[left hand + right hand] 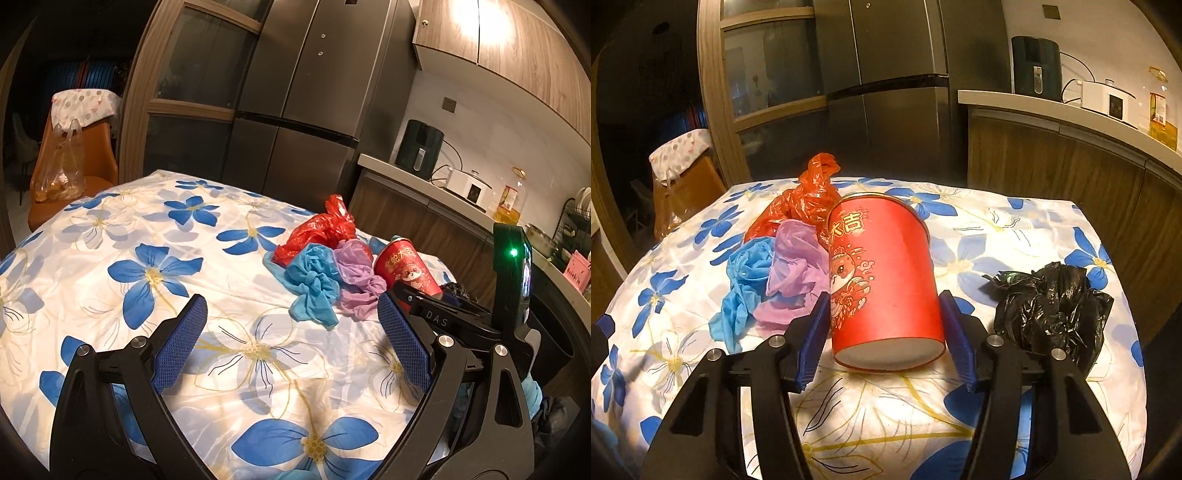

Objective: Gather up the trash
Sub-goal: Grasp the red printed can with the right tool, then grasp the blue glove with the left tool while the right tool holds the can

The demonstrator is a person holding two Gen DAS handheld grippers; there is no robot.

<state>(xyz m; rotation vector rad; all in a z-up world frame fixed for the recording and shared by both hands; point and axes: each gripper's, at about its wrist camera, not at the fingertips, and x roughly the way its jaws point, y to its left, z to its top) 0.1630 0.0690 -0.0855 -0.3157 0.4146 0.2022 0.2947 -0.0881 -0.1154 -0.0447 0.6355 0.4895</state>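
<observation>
Covering the table [110, 229], floral cloth; right gripper [882, 332] clamps red cup [882, 280], left gripper [291, 339] wide.

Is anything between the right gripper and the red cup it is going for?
Nothing visible. The red cup already sits between the right gripper's blue pads; the purple bag and black bag lie outside them.

Cup [882, 280] on table [1015, 229], between crumpled bags [783, 273] and bag [1052, 306].
</observation>
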